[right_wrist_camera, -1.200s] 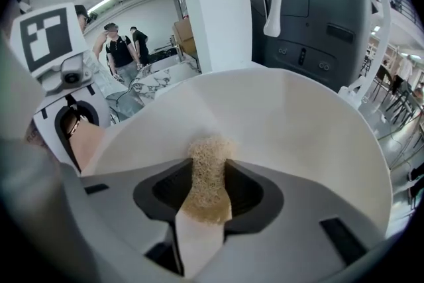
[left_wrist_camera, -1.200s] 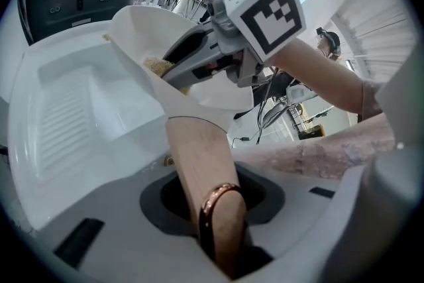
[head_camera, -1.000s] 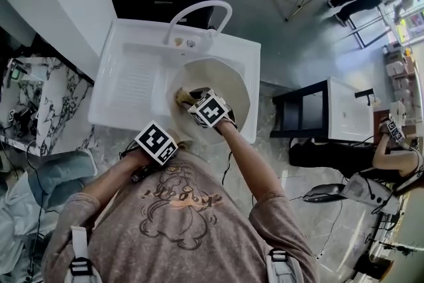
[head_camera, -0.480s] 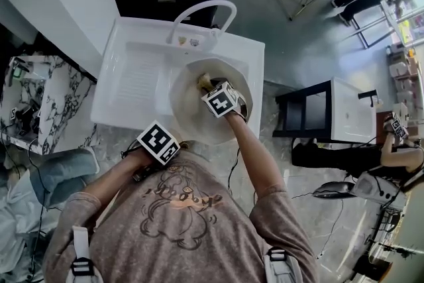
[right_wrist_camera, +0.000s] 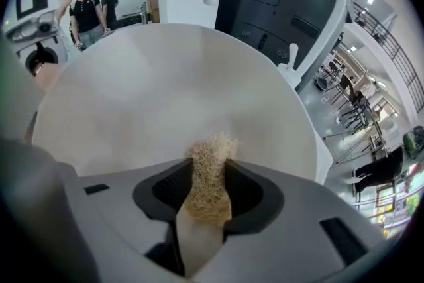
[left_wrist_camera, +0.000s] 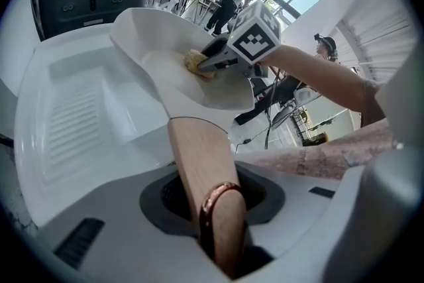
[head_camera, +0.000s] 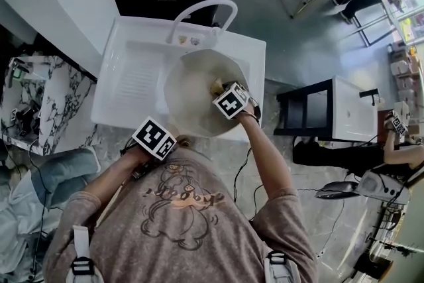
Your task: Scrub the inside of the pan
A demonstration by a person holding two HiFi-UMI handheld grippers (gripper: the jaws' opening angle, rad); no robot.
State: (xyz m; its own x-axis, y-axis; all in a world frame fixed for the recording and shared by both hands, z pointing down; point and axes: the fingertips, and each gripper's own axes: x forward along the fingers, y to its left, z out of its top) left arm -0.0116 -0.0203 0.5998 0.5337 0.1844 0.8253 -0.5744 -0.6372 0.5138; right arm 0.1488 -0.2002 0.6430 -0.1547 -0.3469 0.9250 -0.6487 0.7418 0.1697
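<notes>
With your left gripper [left_wrist_camera: 213, 215] clamped on the handle [left_wrist_camera: 197, 156] of the pan [right_wrist_camera: 165, 96] and your right gripper [right_wrist_camera: 207, 199] pinching the scrubber [right_wrist_camera: 211, 166] against the pan's inside, you needed firm, overlapping strokes.

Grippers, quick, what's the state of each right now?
Left gripper: shut on the pan handle.
Right gripper: shut on the scrubber, inside the pan.

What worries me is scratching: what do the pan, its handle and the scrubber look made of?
Cream round pan: smooth matte coating, possibly ceramic or enamel.
Tan tapered handle: pale, unglossed, likely wood.
Yellowish scrubber: coarse tangled fibres, perhaps loofah.
</notes>
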